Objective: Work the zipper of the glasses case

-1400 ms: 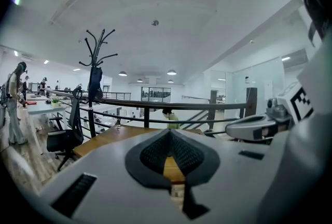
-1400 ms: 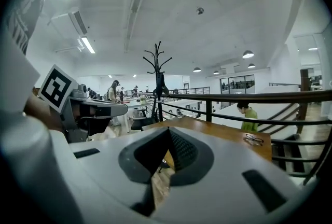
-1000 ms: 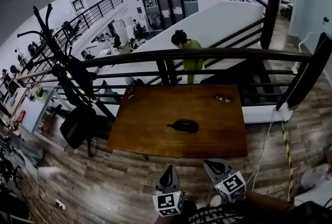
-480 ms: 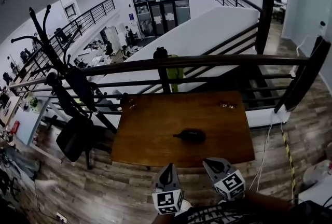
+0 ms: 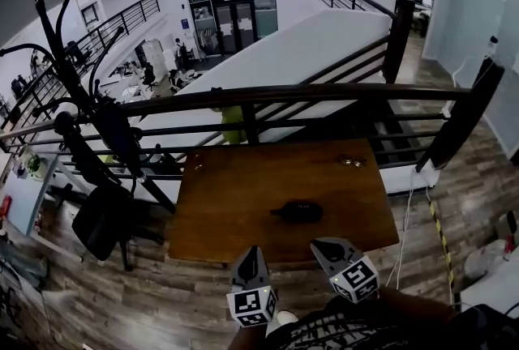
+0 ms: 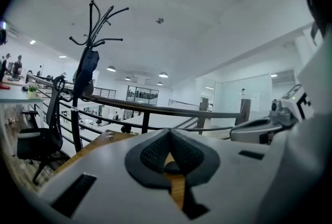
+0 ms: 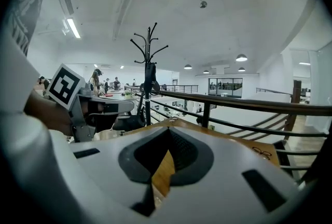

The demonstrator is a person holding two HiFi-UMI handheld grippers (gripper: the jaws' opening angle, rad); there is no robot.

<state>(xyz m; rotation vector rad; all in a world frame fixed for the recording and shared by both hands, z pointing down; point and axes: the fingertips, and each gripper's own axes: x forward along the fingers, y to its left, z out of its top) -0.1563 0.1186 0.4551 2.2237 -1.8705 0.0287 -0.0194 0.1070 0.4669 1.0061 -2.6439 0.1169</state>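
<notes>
The black glasses case (image 5: 298, 211) lies closed near the middle of the wooden table (image 5: 235, 194), its thin pull tab pointing left. Both grippers hover at the table's near edge, short of the case and touching nothing. My left gripper (image 5: 248, 256) is shut and empty, below and left of the case. To its right, my right gripper (image 5: 324, 248) is also shut and empty. In the left gripper view the jaws (image 6: 168, 146) meet, with wood and a dark shape in the gap below them. Those in the right gripper view (image 7: 167, 141) also meet, above bare wood.
A pair of glasses (image 5: 350, 162) lies at the table's far right, and a small object (image 5: 195, 160) at its far left corner. A dark railing (image 5: 324, 93) runs behind the table. A coat rack (image 5: 81, 113) and an office chair (image 5: 101, 219) stand to the left.
The table and case have drawn closer and sit lower in the head view. Both grippers have moved forward to the table's near edge, still shut.
</notes>
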